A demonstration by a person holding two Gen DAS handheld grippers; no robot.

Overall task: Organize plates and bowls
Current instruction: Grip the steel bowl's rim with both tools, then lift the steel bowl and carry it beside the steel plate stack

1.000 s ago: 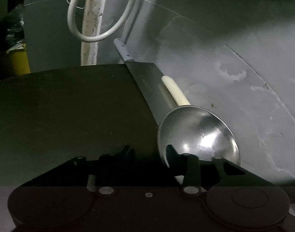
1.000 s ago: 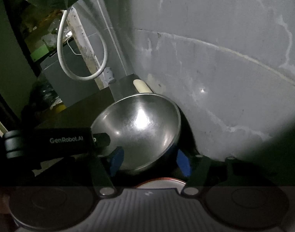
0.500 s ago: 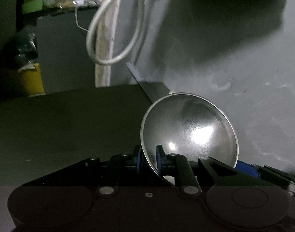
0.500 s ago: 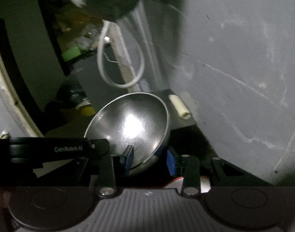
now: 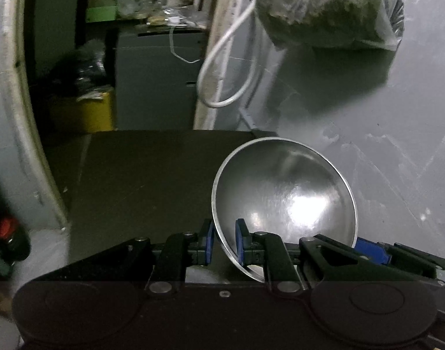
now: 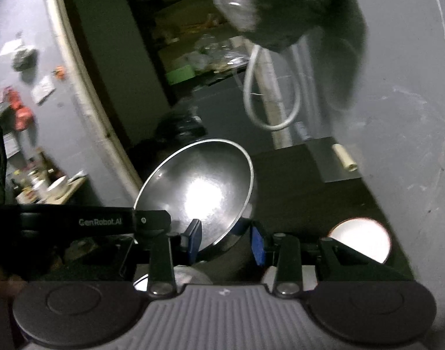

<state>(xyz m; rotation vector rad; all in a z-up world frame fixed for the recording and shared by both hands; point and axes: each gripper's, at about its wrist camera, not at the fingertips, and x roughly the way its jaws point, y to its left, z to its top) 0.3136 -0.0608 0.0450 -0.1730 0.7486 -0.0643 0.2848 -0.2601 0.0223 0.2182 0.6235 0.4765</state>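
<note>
A shiny steel bowl (image 5: pixel 289 201) is held in the air, tilted, above the dark table (image 5: pixel 140 180). My left gripper (image 5: pixel 223 243) is shut on its near rim, one blue pad inside and one outside. In the right wrist view the same bowl (image 6: pixel 199 189) sits between the blue pads of my right gripper (image 6: pixel 225 242), which pinch its rim and wall. A white plate with a reddish rim (image 6: pixel 362 239) lies on the table at the lower right. A second steel dish (image 6: pixel 178 277) peeks out below the right gripper.
A grey wall (image 5: pixel 382 145) runs along the right of the table. A white cable loop (image 5: pixel 222 67) and a hanging plastic bag (image 5: pixel 324 3) are on it. A cream roll (image 6: pixel 343 157) lies by the wall. A yellow bin (image 5: pixel 82 113) stands beyond the table.
The bowl has been lifted up off the table with both grippers and carried left and back. The left gripper closed on its rim. More of the room now shows.
</note>
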